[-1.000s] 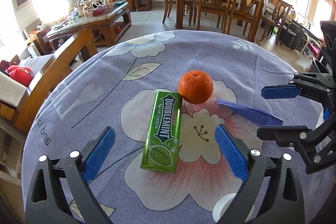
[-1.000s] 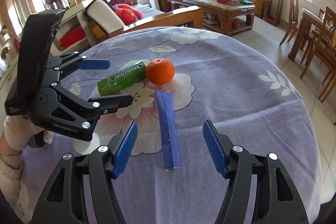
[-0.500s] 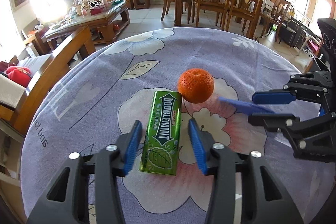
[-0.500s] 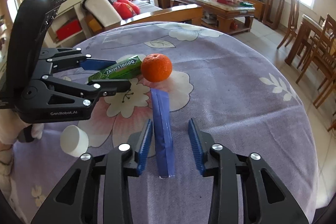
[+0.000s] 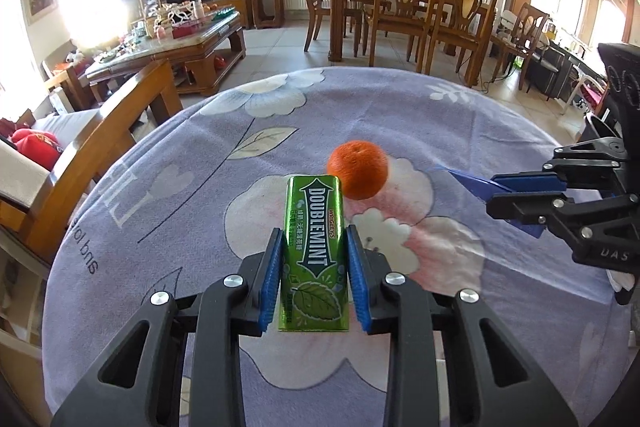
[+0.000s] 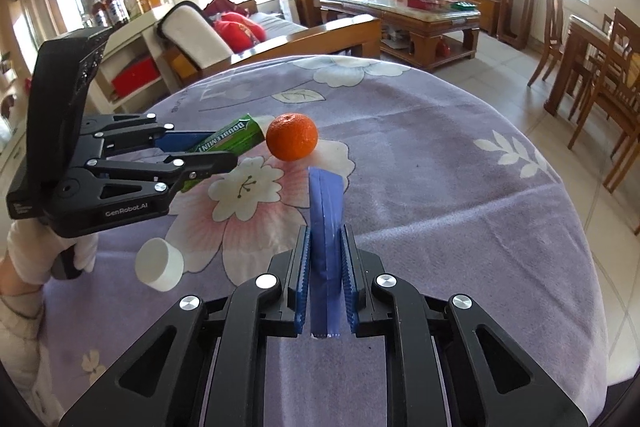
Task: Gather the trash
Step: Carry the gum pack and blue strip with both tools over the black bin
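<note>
Round table [image 6: 460, 195] — lilac floral cloth — bears orange [image 6: 292, 136], white cup [image 6: 159, 265].

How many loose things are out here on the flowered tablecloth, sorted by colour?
Green: 1, the gum pack, clamped in the left gripper
Blue: 1, the wrapper, clamped in the right gripper
Orange: 1, the mandarin
White: 1, the cap
Total: 4
</note>
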### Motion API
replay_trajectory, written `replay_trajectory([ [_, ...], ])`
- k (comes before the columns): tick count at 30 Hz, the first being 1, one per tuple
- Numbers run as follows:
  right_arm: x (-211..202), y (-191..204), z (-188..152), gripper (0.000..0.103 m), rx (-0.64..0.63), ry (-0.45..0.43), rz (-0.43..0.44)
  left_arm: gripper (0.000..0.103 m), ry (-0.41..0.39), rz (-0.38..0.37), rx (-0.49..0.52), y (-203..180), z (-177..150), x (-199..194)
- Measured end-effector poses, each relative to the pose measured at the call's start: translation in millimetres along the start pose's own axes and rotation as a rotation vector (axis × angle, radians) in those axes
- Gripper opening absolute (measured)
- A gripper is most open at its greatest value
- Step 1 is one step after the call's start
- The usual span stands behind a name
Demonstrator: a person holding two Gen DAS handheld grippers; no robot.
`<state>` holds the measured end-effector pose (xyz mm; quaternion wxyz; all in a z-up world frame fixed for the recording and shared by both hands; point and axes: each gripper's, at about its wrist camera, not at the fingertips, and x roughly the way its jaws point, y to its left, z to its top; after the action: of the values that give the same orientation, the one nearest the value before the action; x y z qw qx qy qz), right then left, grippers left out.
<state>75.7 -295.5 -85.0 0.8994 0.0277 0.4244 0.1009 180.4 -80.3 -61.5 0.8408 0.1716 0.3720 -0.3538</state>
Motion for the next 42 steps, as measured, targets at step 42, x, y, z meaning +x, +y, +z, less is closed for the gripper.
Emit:
replay_trajectory([
  [42,-290.7,-197.2,-211.6,0.016,0.34,-0.252,-0.299,0.031,-0.157,-0.331,0.348,-350.4,60.9,-28.0],
])
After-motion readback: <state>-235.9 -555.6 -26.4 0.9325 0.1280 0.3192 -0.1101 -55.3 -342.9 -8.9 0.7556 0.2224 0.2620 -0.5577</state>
